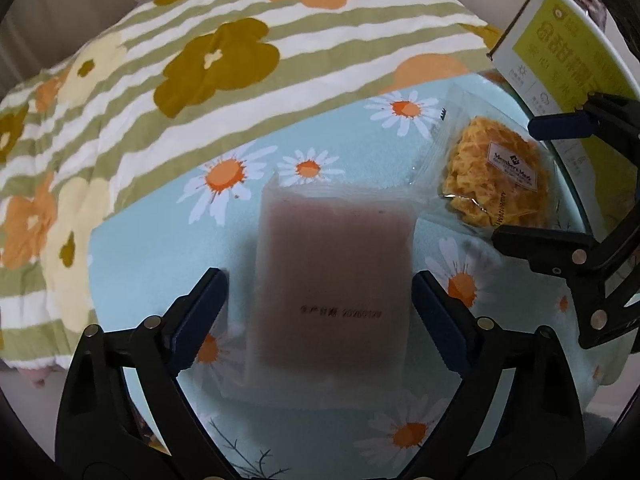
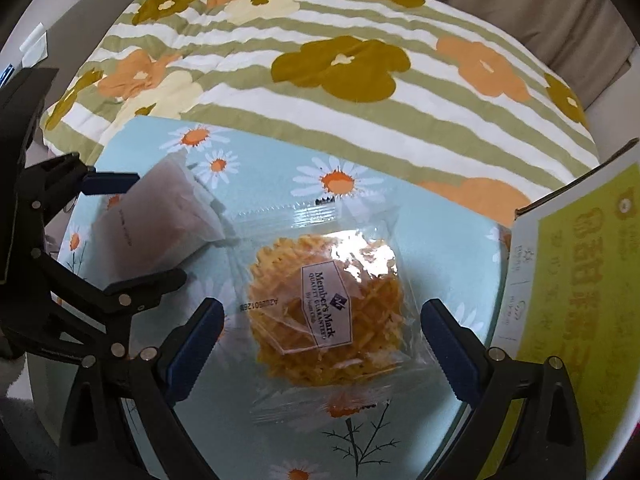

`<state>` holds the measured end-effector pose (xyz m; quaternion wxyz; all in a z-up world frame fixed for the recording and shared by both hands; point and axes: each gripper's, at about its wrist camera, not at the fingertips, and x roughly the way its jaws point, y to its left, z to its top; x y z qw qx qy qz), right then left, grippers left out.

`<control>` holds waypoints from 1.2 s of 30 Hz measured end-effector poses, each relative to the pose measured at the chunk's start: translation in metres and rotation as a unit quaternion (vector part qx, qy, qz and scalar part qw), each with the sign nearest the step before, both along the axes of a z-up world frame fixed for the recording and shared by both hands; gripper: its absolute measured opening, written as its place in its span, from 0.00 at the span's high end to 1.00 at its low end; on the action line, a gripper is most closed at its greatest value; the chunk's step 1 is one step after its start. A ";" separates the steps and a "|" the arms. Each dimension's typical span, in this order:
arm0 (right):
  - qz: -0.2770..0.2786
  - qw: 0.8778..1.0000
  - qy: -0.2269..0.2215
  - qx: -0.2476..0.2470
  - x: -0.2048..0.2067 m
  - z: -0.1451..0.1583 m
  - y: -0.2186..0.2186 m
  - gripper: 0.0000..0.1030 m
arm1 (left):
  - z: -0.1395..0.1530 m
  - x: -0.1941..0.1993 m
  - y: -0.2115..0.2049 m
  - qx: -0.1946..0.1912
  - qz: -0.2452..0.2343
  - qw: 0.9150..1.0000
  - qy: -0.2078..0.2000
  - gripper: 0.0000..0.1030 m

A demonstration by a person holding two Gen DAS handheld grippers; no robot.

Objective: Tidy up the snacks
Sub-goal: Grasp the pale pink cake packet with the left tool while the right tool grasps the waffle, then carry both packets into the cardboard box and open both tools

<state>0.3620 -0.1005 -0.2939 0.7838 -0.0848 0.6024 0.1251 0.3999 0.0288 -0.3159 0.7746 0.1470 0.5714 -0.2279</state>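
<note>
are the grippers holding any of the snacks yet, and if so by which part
Nothing is held. The left gripper is open astride the pinkish packet, and the right gripper is open astride the Member's Mark snack; gaps show at both.

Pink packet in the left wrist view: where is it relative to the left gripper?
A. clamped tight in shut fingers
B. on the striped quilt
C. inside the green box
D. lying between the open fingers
D: the pink packet lies on the daisy mat, with the left gripper open on either side.
</note>
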 end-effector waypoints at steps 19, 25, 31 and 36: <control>0.012 0.999 0.037 0.003 0.006 -0.023 0.002 0.05 | 0.010 -0.001 0.002 -0.015 0.013 1.000 0.010 0.42; 0.012 1.000 0.020 -0.006 0.001 -0.022 0.005 0.13 | 0.013 -0.013 0.016 -0.020 0.040 0.999 0.015 0.42; 0.010 1.000 0.012 -0.002 -0.007 -0.018 0.012 0.29 | 0.015 -0.025 0.029 -0.026 0.067 0.997 0.018 0.42; -0.006 1.000 0.005 0.030 -0.019 -0.006 0.016 0.31 | 0.027 -0.037 0.038 -0.033 0.085 0.996 0.011 0.42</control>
